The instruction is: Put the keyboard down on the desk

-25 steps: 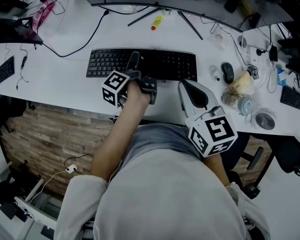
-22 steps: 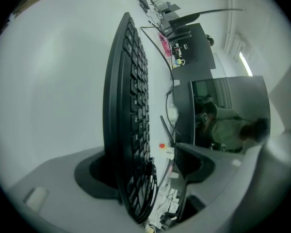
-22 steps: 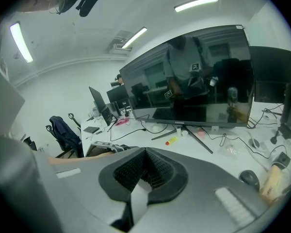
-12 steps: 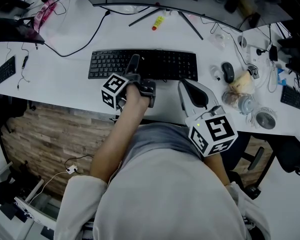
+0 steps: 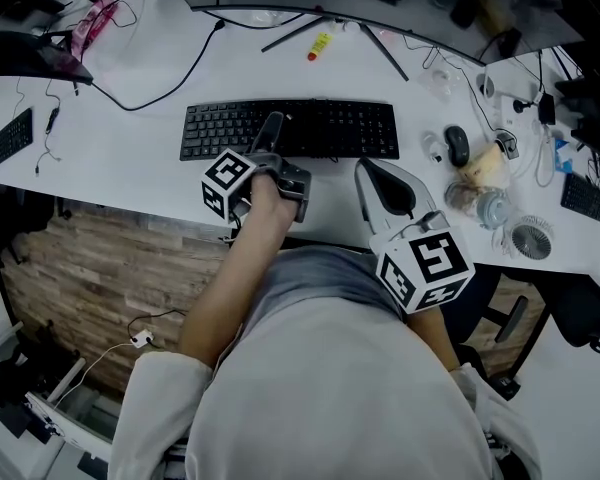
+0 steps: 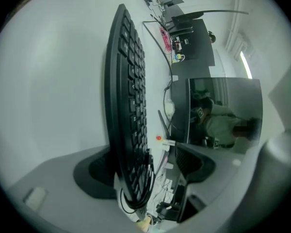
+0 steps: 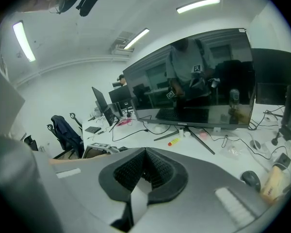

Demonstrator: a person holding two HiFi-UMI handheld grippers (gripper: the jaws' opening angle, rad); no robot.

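Nearest the person, the right gripper (image 5: 370,178) (image 7: 144,171) hangs over the desk's (image 5: 130,148) front edge, just short of the keyboard's (image 5: 330,128) near right corner. Its claw is pressed together with nothing in it, and it sits where it did a second ago.

The left gripper (image 5: 270,128) (image 6: 145,169) reaches in from the front, a little left of the keyboard's middle, with its marker cube (image 5: 228,182) hanging just in front of the near edge. In the left gripper view the keyboard (image 6: 128,81) runs edge-on between the two jaws. It lies against the pad on its underside, while the pad facing the keys stands clear of them, so the claw is spread around the board rather than clamped on it.

The keyboard lies flat on the white desk. Compared with a second ago it has slid slightly to the right and a touch farther from the person, and the left gripper has gone with it.

Right of the keyboard, apart from it, sits a dark mouse (image 5: 456,145). Beyond the keyboard's far edge lie a yellow marker (image 5: 315,44) and the splayed legs of a monitor stand (image 5: 380,50), and a black cable (image 5: 170,78) curves off beyond its far left corner.
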